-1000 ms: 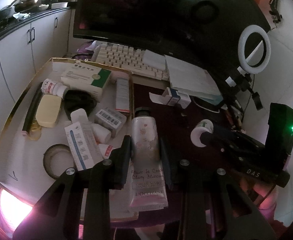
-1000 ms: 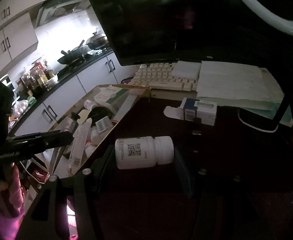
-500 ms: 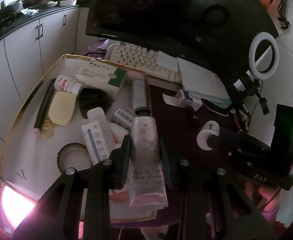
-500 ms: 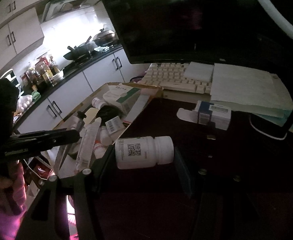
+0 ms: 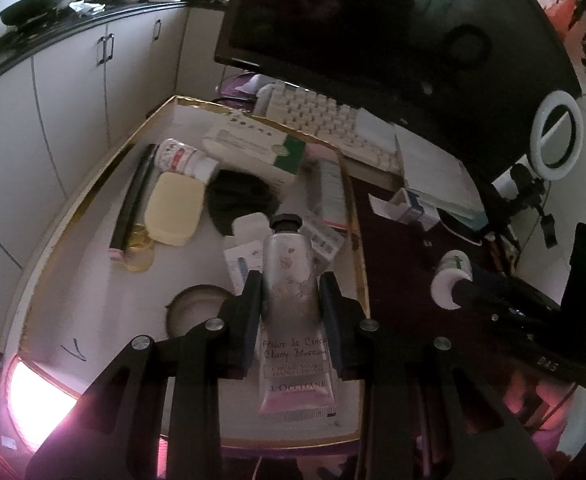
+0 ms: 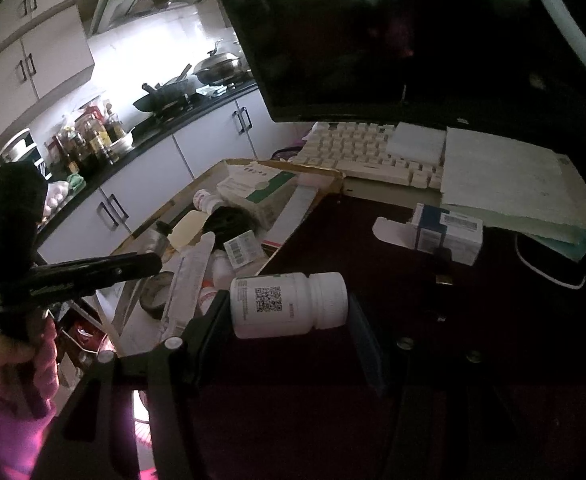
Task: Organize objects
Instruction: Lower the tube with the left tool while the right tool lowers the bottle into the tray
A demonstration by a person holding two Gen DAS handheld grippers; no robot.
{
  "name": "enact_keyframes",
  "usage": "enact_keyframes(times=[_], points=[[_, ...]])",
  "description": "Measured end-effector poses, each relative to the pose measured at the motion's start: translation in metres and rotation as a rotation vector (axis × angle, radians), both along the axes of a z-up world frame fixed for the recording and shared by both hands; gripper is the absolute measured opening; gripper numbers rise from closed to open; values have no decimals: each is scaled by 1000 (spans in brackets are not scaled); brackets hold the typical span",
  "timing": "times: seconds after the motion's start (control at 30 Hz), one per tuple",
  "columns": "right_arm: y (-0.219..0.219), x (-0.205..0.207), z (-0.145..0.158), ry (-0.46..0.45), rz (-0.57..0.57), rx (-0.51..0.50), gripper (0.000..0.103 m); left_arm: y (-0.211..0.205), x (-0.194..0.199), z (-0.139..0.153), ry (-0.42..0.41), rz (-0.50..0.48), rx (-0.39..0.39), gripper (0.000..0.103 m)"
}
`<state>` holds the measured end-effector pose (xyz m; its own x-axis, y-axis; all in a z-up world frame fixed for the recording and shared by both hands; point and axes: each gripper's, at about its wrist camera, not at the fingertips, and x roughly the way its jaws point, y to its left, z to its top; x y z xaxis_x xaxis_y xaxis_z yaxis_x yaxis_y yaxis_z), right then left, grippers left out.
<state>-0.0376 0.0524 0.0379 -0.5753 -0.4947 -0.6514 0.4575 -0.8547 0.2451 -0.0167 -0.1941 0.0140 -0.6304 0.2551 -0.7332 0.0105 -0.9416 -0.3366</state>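
Both black two-finger claws were closed on cargo. Left claw [image 5: 291,300] pinched a silver hand-cream tube with pink blossoms and a black cap [image 5: 291,280], its cap pointing away from the camera and its crimped end toward it, over the near right part of a shallow white tray with a gold rim [image 5: 45,248]. That tray already carried a white-and-green carton [image 5: 261,148], a pale yellow soap-shaped case [image 5: 175,210], a crumpled black cloth [image 5: 241,200], a small white bottle with a red label [image 5: 183,158] and a dark roll of tape [image 5: 197,308] (among other small packets too jumbled to tell apart).

Right claw [image 6: 289,312] clamped a white plastic pill bottle with a QR-code label [image 6: 285,304] end to end, lying sideways with its cap to the right, above the dark maroon tabletop [image 6: 473,320] just right of the tray. Farther back on the table sat a blue-and-white box with an open flap [image 6: 445,232], near a cream keyboard [image 6: 357,152] under a black monitor [image 6: 373,40].
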Motion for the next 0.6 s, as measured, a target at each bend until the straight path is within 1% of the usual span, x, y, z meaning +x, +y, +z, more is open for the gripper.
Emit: enact_keyframes(times=[0.6], points=[[-33, -1, -1, -6, 62, 20, 58, -37, 3, -9, -11, 62, 15, 28]])
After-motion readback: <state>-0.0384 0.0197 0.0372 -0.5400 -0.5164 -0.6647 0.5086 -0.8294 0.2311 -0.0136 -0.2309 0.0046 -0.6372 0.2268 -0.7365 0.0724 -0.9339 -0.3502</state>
